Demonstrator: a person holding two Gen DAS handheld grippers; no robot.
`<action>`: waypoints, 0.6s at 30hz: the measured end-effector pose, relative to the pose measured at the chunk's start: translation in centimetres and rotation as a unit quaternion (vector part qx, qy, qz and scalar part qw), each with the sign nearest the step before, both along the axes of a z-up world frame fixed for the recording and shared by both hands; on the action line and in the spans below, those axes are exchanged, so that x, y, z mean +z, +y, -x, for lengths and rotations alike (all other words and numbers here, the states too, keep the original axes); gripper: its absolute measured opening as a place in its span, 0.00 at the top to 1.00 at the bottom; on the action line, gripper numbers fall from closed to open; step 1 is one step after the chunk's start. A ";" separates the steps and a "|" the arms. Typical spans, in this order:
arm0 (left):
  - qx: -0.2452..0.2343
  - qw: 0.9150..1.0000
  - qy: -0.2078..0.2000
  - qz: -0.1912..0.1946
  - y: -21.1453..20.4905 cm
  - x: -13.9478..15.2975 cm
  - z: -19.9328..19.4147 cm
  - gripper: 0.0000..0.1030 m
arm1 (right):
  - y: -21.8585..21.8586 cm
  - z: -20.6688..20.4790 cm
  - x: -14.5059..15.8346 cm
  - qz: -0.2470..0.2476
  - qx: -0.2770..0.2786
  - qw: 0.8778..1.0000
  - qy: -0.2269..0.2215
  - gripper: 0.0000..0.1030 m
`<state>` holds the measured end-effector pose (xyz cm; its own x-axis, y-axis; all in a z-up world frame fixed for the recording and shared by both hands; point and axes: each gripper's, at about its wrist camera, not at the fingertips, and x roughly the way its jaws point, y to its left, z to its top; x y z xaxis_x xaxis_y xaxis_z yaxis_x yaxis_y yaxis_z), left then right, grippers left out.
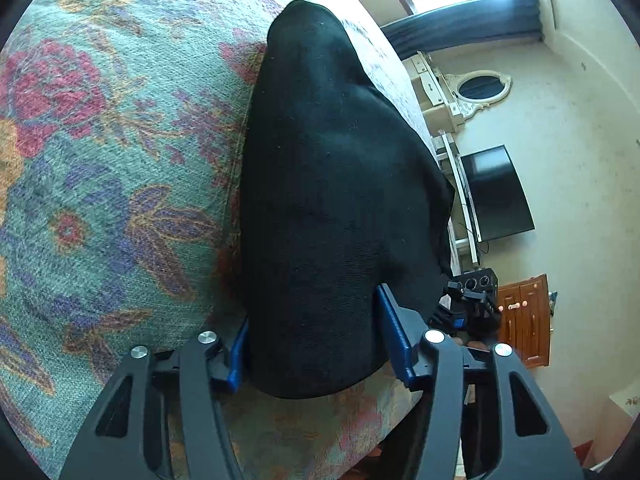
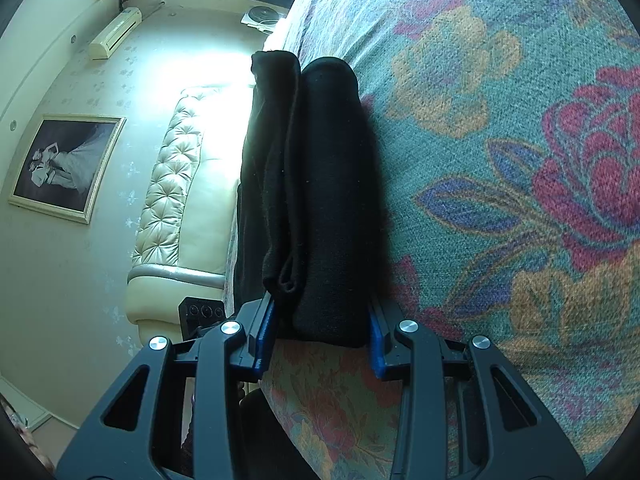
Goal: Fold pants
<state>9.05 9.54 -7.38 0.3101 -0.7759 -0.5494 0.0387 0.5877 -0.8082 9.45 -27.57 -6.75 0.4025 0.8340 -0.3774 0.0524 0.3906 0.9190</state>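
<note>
The folded black knit pants [image 1: 340, 200] lie on the floral woven bedspread [image 1: 100, 160] — left hand-held gripper [image 1: 320, 344] and right hand-held gripper [image 2: 320, 332] each clamped on the bundle's near end.

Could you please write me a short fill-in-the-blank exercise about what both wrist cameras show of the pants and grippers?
1. The pants are ____ in colour.
2. They lie on a bedspread with a ____ pattern.
3. The left gripper has ____ pads either side of the cloth.
4. The right gripper is closed on the ____.

Missing words: black; floral; blue; pants
</note>
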 end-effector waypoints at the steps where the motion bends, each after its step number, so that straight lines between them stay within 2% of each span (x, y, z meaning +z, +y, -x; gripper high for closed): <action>1: 0.007 1.000 0.003 0.004 0.2 -0.2 0.1 0.57 | 0.0 0.0 0.0 0.000 0.000 1.000 0.000 0.66; 7: 0.022 0.999 -0.021 -0.027 -0.3 0.4 1.0 0.66 | -0.1 0.5 -0.1 -0.007 -0.003 1.000 -0.001 0.68; 18: 0.019 0.998 -0.032 -0.051 -0.7 1.8 1.0 0.68 | -0.6 1.6 0.5 -0.015 -0.007 1.000 -0.004 0.70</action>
<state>8.04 8.80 -5.62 0.3746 -0.7047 -0.6026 0.0650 0.6683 -0.7411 7.89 -28.13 -6.22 0.4172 0.8392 -0.3487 0.0498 0.3620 0.9309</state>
